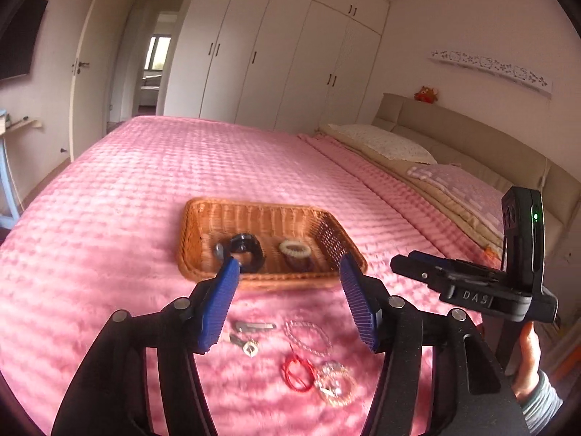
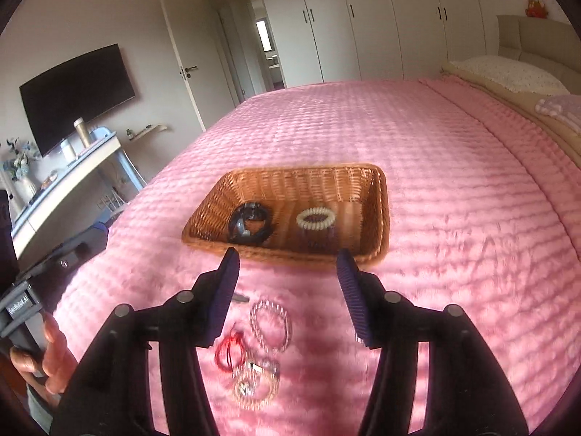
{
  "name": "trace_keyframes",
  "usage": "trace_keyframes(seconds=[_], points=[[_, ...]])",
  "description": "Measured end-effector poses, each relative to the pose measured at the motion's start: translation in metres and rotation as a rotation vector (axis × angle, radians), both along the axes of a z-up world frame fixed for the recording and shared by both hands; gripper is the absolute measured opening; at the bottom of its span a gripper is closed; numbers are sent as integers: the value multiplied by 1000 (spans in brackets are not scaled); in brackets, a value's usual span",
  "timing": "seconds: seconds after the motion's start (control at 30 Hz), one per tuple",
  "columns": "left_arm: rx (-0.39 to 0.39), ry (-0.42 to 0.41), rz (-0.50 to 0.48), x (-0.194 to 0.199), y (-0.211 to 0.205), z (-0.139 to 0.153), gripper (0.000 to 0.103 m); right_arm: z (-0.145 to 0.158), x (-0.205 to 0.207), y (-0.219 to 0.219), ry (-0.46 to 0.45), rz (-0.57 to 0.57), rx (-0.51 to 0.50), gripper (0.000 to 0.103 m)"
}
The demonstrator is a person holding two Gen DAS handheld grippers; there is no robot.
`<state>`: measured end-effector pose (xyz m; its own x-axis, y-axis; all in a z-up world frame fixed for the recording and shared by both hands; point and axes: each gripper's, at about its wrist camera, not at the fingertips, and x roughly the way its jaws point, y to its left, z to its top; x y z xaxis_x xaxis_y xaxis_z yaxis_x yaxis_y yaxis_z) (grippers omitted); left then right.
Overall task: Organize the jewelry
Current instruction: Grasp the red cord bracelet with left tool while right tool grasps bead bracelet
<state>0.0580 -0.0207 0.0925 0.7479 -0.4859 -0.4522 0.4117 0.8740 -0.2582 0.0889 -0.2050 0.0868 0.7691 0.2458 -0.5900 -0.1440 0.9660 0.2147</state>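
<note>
A brown wicker basket sits on the pink bedspread. It holds a black bracelet and a cream spiral hair tie. In front of it on the bed lie a silver hair clip, a clear bead bracelet, a red cord bracelet and a pale beaded bracelet. My left gripper is open and empty above these loose pieces. My right gripper is open and empty over them too; it also shows in the left wrist view.
Pillows and a beige headboard are to the right. White wardrobes stand behind the bed. A desk with a vase and bottles and a wall TV are to the left.
</note>
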Motion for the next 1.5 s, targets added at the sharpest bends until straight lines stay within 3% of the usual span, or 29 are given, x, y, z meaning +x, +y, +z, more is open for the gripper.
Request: trace_keyframes(seconds=[0.2,0.37,0.57,0.83,1.0,1.3,1.4,1.47,1.5], points=[[-7,88,-11,-18,6,-39,56,-48,-31,18,51,11,-34,52],[1,204,-27,-12,1,-86,54,-89,-29,32,137,57,-45,30],[16,327,-45,8,-8,-123,50,-110,-25,47,160,99,-123,29],[27,375,-62,22,-22,-137,41,-119,-17,61,179,134,-174,28],[42,384,-70,24,-26,-141,39,-121,-8,62,193,164,-145,5],[78,379,-69,27,-35,-142,38,-116,-12,20,182,35,-55,1],[135,364,-43,28,-43,-144,24,-117,-12,9,191,6,-41,1],[171,354,-25,27,-46,-145,3,-118,-12,5,191,-14,-39,1],[172,353,-20,27,-46,-146,3,-118,-13,3,187,-27,-37,1]])
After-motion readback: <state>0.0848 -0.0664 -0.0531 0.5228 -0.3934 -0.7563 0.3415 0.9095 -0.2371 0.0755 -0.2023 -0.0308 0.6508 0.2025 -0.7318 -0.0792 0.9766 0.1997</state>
